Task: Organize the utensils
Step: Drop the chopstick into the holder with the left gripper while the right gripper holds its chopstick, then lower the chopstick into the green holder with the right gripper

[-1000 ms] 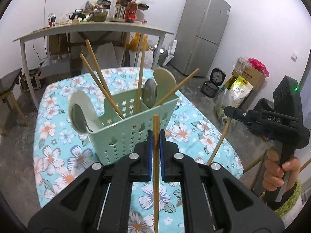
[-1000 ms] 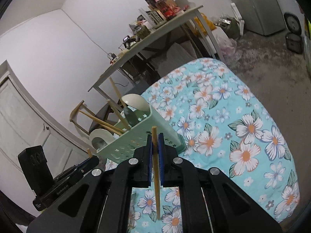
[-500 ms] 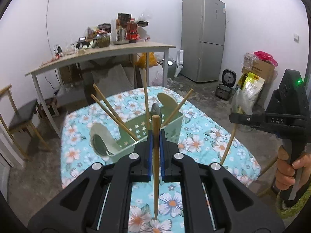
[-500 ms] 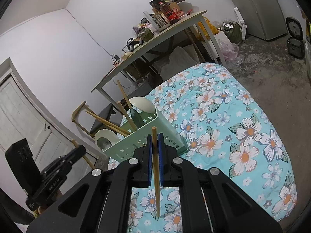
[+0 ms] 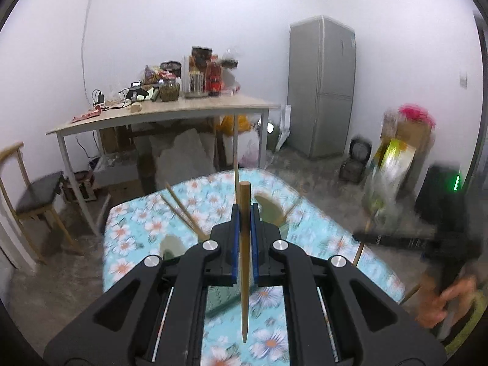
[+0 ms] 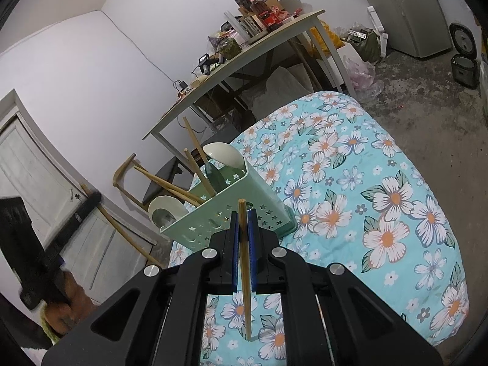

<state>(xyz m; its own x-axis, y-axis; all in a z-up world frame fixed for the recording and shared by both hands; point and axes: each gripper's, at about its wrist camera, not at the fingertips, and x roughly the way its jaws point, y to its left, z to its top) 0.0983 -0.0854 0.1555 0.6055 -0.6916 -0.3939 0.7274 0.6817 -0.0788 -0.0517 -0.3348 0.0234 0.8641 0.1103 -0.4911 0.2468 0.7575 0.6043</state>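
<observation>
My left gripper is shut on a wooden chopstick held upright between its blue pads, high above the floral table. My right gripper is shut on a second chopstick, just in front of the pale green utensil basket. The basket holds several chopsticks and spoons. In the left wrist view the basket is mostly hidden behind the jaws. The left gripper also shows, blurred, at the left of the right wrist view.
A cluttered desk stands behind the table, with a grey fridge to its right. A wooden chair is at the left. A rice cooker and boxes sit on the floor at the right. A white door is beside the basket.
My left gripper has risen with its chopstick, so the basket has dropped low in its view behind the jaws. The right gripper has stayed still.
</observation>
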